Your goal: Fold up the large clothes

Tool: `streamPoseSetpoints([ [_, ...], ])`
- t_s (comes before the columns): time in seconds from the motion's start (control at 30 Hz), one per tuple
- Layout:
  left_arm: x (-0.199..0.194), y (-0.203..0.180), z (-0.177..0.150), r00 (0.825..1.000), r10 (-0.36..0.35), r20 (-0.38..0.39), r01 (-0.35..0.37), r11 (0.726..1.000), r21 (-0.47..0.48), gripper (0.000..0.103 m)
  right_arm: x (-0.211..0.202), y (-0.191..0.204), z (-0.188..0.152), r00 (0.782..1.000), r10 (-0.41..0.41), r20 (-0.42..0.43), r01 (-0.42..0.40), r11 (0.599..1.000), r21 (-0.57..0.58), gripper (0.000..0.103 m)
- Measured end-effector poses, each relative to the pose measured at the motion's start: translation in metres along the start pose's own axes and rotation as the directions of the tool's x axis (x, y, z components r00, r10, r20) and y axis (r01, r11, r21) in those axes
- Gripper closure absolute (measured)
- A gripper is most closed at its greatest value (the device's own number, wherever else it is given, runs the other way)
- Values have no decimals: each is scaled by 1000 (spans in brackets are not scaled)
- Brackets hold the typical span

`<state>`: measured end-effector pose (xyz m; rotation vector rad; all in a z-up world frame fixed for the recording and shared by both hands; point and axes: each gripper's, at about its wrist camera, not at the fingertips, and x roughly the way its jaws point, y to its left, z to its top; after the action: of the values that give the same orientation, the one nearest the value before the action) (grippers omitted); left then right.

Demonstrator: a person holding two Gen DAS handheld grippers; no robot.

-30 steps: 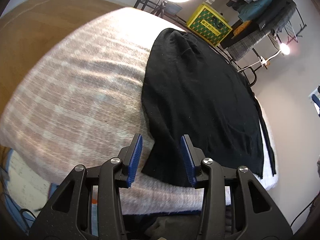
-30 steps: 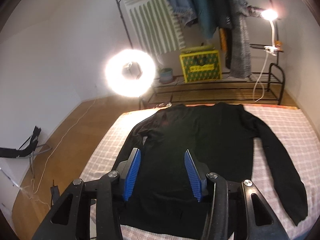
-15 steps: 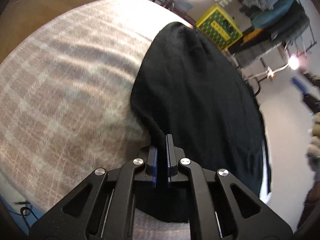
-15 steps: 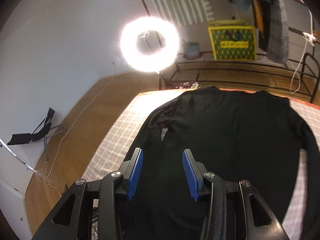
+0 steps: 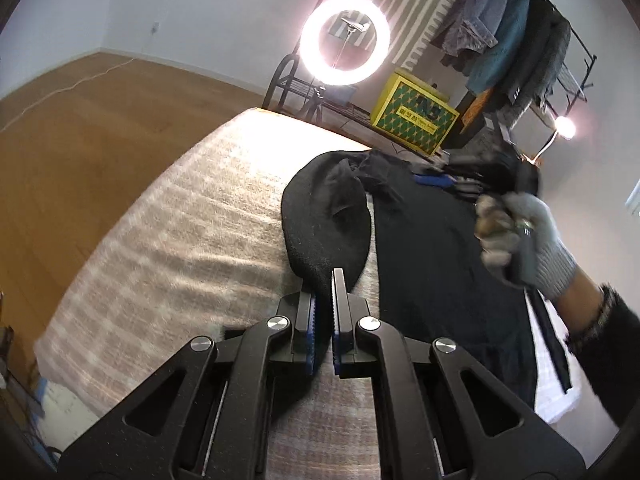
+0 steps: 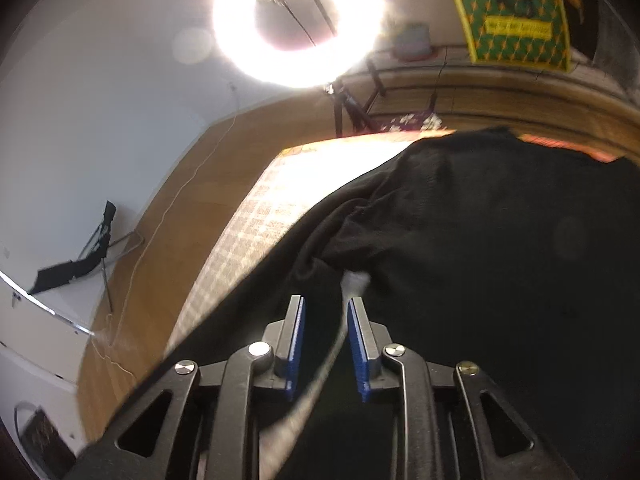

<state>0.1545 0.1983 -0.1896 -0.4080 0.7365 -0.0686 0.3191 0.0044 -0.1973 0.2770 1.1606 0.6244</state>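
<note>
A black sweater (image 5: 424, 256) lies spread on the plaid-covered bed (image 5: 180, 240). My left gripper (image 5: 332, 276) is shut on the edge of its left sleeve (image 5: 324, 220), which hangs raised in a loop above the blanket. My right gripper (image 6: 324, 304) hovers low over the sweater (image 6: 480, 240) near the armpit, its jaws closing. Black cloth and a thin light strip (image 6: 320, 376) of blanket lie between them, and the pads do not press on anything. In the left wrist view the right gripper (image 5: 436, 181) shows above the sweater, held by a grey-gloved hand (image 5: 520, 224).
A lit ring light (image 5: 344, 40) stands beyond the bed's far end, beside a yellow box (image 5: 416, 112) on a low rack and a rail of hanging clothes (image 5: 512, 40). Wooden floor (image 5: 100, 120) lies left of the bed, with a cable (image 6: 192, 176) across it.
My left gripper shut on the sleeve edge and lifted it off the blanket. My right gripper swung down and left, close over the sweater, with its jaws narrowing.
</note>
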Motion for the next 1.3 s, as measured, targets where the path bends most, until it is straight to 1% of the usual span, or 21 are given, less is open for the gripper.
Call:
streamPoseSetpoints([
  [0.07,4,-1,1,1000,5,1,-5,1000,14,99,23,-1,8,998,59,-27,-58,998,39,81],
  [0.1,4,-1,2,1000,3,1,-3,1000,17,99,35,0,12,995,89,-45,-87,995,53,78],
  [0.13,4,-1,-1,1000,-2,2,2,1000,20,99,43,3,14,993,100,-61,-96,994,59,73],
  [0.17,6,-2,-1,1000,-8,6,8,1000,21,99,55,10,17,991,100,-86,-95,993,63,58],
  [0.2,7,-3,-3,1000,-19,8,19,1000,24,99,62,14,19,990,94,-102,-87,994,63,52],
  [0.23,8,-5,-4,1000,-29,10,28,999,25,99,72,22,21,988,92,-128,-86,995,51,52],
  [0.33,10,-12,-10,997,-72,1,72,997,33,99,89,40,25,984,83,-156,-82,997,11,52],
  [0.43,10,-24,-16,994,-105,-11,106,992,63,99,103,58,28,977,84,-194,-88,996,-12,53],
  [0.5,11,-33,-20,992,-125,-23,126,988,92,99,114,66,28,973,63,-223,-71,997,-25,53],
  [0.57,13,-45,-26,990,-134,-41,139,981,137,99,121,72,27,971,46,-236,-55,998,-35,53],
  [0.63,14,-55,-31,989,-141,-55,148,974,170,99,127,77,27,969,11,-248,-27,998,-64,53],
  [0.67,15,-58,-33,988,-141,-60,150,972,182,99,127,79,26,968,-14,-252,-6,997,-82,54],
  [0.7,16,-62,-35,988,-139,-66,149,969,195,99,128,80,26,966,-38,-257,13,995,-98,59],
  [0.77,17,-66,-38,987,-140,-76,153,966,208,99,130,81,25,960,-78,-267,46,991,-124,65],
  [0.83,19,-68,-40,986,-142,-86,158,964,214,99,131,79,25,957,-108,-267,72,987,-141,77],
  [0.87,20,-70,-41,986,-141,-89,158,963,219,99,131,77,26,957,-118,-265,81,986,-145,88],
  [0.9,20,-69,-41,986,-140,-89,156,962,222,99,130,76,27,957,-127,-261,90,985,-150,97],
  [0.97,20,-72,-43,986,-140,-90,157,960,231,99,127,71,28,959,-127,-252,91,984,-151,101],
  [1.13,22,-81,-45,984,-143,-105,166,950,264,99,109,64,29,970,-126,-207,93,982,-166,102],
  [1.2,24,-85,-46,981,-150,-120,178,945,275,99,94,58,32,978,-103,-180,77,986,-147,102],
  [1.3,28,-95,-49,977,-157,-146,195,931,308,99,68,38,36,989,-54,-137,41,994,-103,102],
])
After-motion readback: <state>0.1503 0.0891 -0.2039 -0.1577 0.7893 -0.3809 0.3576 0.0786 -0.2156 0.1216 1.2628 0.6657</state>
